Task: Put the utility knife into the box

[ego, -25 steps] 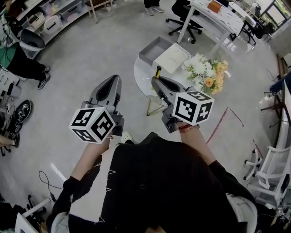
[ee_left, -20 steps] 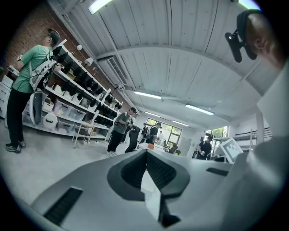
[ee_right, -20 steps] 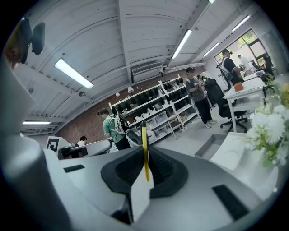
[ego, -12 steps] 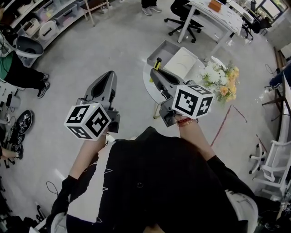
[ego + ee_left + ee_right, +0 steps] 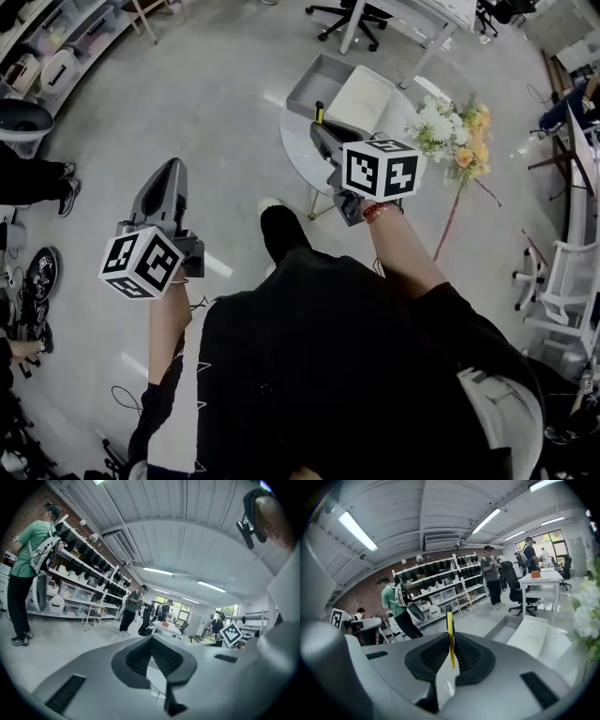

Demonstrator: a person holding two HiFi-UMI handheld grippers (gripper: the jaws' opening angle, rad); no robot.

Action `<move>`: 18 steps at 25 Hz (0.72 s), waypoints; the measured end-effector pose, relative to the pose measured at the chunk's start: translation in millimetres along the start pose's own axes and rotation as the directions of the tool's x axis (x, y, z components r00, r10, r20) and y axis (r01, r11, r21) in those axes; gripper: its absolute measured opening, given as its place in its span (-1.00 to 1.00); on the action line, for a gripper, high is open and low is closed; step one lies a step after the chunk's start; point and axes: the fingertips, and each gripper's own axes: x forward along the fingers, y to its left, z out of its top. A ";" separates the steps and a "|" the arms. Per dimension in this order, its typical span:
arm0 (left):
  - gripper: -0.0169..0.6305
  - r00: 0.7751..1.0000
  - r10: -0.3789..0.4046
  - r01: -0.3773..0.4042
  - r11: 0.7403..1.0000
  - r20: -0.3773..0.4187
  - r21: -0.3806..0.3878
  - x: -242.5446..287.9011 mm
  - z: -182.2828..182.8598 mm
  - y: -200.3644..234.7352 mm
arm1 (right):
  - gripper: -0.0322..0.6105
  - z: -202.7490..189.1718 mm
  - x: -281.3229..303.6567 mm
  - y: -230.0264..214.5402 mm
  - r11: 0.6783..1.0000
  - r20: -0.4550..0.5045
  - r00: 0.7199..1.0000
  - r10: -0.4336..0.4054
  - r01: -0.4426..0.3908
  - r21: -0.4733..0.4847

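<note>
The right gripper (image 5: 451, 644) is clamped on the utility knife (image 5: 449, 623). The knife's thin yellow edge stands upright between the dark jaws and pokes out above and beyond their tips. In the head view the knife's yellow-and-black end sticks out in front of that gripper, above the near part of a round glass table (image 5: 298, 155). The open grey box (image 5: 314, 82) rests at the far side of this table, just beyond the knife's tip, with a white tray (image 5: 364, 98) lying against its right side. The knife is near the box but not inside it. In the right gripper view the box lies ahead and to the right of the jaws. A bunch of white and orange flowers (image 5: 450, 127) stands at the table's right side. The left gripper (image 5: 152, 644) is off to the person's left, over the floor (image 5: 216, 103) and well apart from the table. Its jaws are closed together with nothing between them.
</note>
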 end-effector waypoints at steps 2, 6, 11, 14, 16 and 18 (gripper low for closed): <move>-0.91 1.000 0.024 -0.024 1.000 -0.013 -0.005 -3.8 -3.0 16.9 | -0.79 -3.5 13.6 -14.0 0.999 -0.027 0.999 -0.036 0.036 0.000; -0.91 0.997 0.078 -0.078 0.997 -0.031 -0.004 -7.4 -1.5 48.5 | -0.79 3.0 40.7 -45.5 0.993 -0.009 0.993 -0.118 0.118 0.027; -0.91 0.987 0.144 -0.143 0.989 -0.065 0.021 -4.5 7.0 85.2 | -0.79 16.5 70.9 -76.4 0.983 -0.007 0.984 -0.180 0.180 0.041; -0.92 0.984 0.165 -0.165 0.986 -0.063 0.020 2.9 14.7 107.1 | -0.79 26.4 88.7 -93.6 0.976 -0.014 0.978 -0.208 0.209 0.063; -0.91 0.980 0.186 -0.184 0.982 -0.072 0.029 8.6 17.2 120.5 | -0.79 32.6 98.6 -104.8 0.971 -0.018 0.974 -0.226 0.226 0.077; -0.91 0.977 0.195 -0.193 0.980 -0.085 0.041 15.9 19.6 130.8 | -0.79 40.3 105.4 -116.3 0.964 -0.020 0.968 -0.252 0.253 0.078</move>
